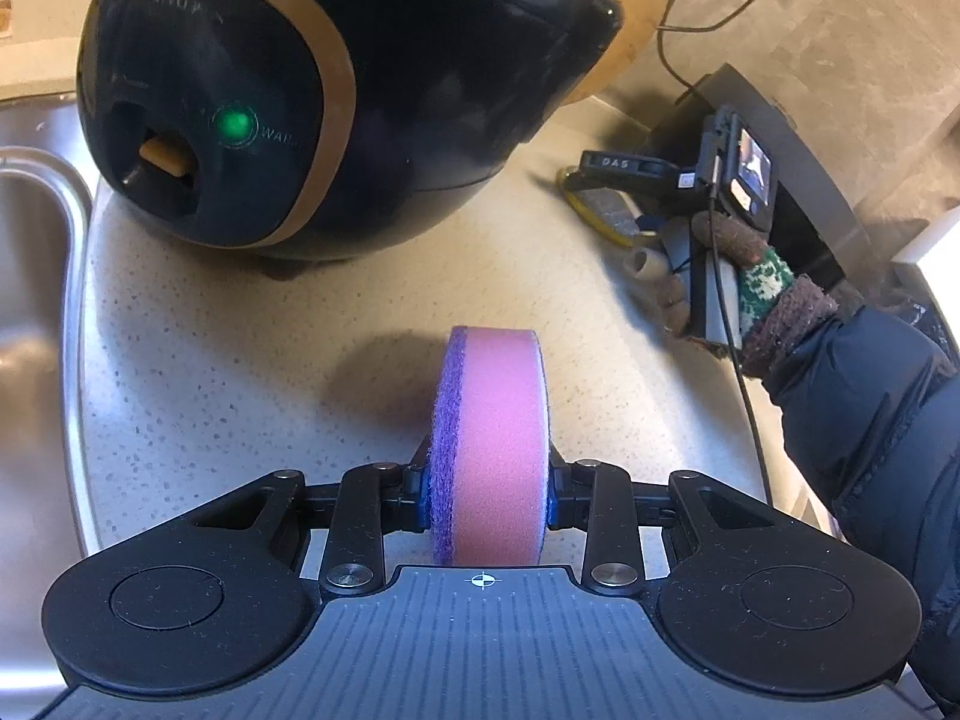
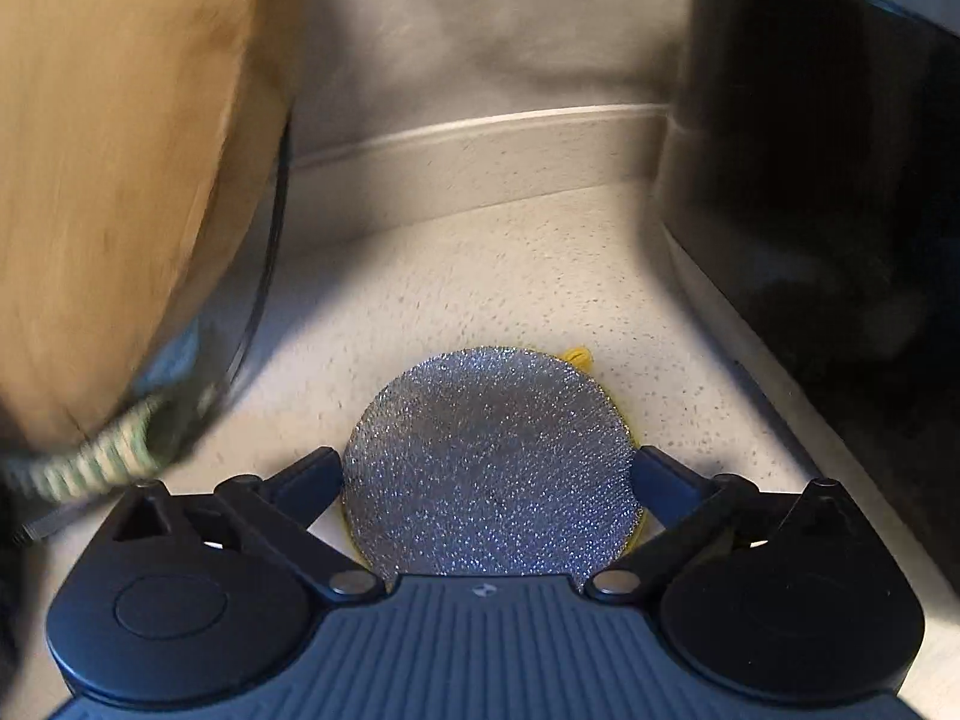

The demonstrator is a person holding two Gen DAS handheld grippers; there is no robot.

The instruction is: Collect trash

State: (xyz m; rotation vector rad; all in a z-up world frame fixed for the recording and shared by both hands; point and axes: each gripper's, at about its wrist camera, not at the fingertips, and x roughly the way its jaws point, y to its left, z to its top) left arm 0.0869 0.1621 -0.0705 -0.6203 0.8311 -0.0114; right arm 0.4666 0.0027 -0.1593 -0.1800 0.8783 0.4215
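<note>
Pink sponge (image 1: pixel 489 450), purple scouring face leftward, stands edgewise clamped in the left gripper (image 1: pixel 487 495) above the speckled counter (image 1: pixel 240 372). Right gripper (image 2: pixel 487 495) gapes wide around a round glittery scourer (image 2: pixel 489 462), pads apart from it.

At right of centre in the left wrist view, the black arm of the right gripper (image 1: pixel 624 163) bears white letters "DAS". On the round black appliance (image 1: pixel 252 90) at upper left, beside its green light (image 1: pixel 234 122), "WA" shows; the rest is unreadable.
</note>
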